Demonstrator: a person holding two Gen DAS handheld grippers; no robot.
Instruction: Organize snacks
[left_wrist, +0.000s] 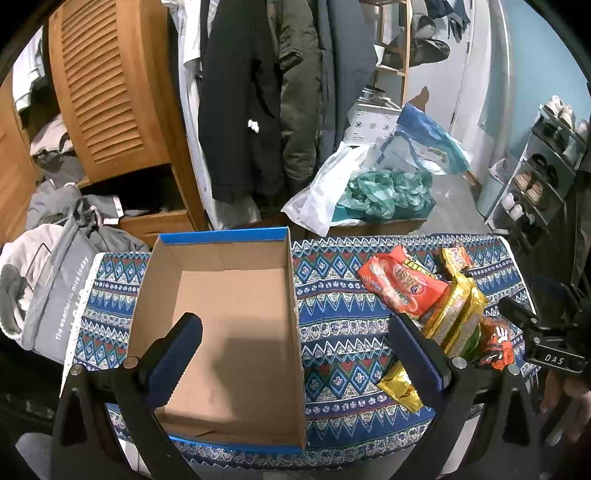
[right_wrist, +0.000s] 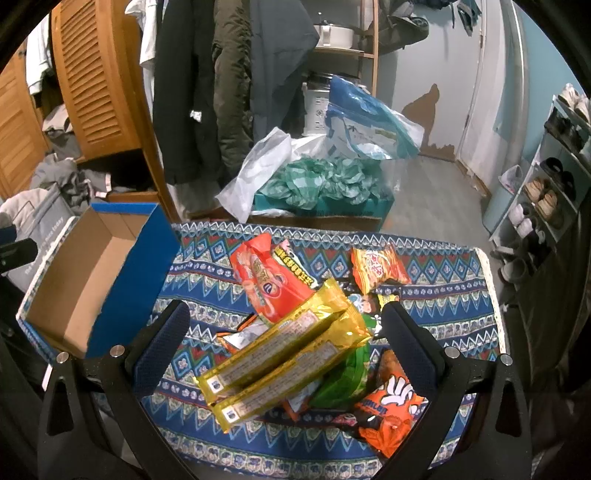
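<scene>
The box (left_wrist: 221, 332) stands open on the left part of the patterned cloth (left_wrist: 340, 325) and holds nothing; its blue outer wall faces the snack pile (right_wrist: 295, 339), which lies heaped well to its right. No snack is in the box, so the task is judged to be at its first pick.

The left gripper (left_wrist: 295, 354) hovers with fingers wide apart and empty, one finger over the box floor, the other past the box's right wall near the pile's edge. The right gripper (right_wrist: 284, 343) hovers over the pile, likewise spread and empty, its fingers flanking the two gold packs (right_wrist: 284, 365).

The gold packs lie side by side on top, across the orange bag (right_wrist: 273, 288), a green pack (right_wrist: 343, 380) and the orange-and-white pack (right_wrist: 391, 406). A small orange sachet (right_wrist: 376, 267) lies apart at the far side.

Recommended handling:
- Take the top item first. One gold pack is the sound choice, since pulling a lower bag would likely drag the stack.
- Close across the pack's narrow width, near mid-length, so that it does not droop or swing.
- The foil looks slick; a firm, square closure is advised.
- Lift clear over the blue wall before moving left, and lay long packs along the box's length.
- The left gripper is best held clear of the box mouth, or used to steady the box.
</scene>
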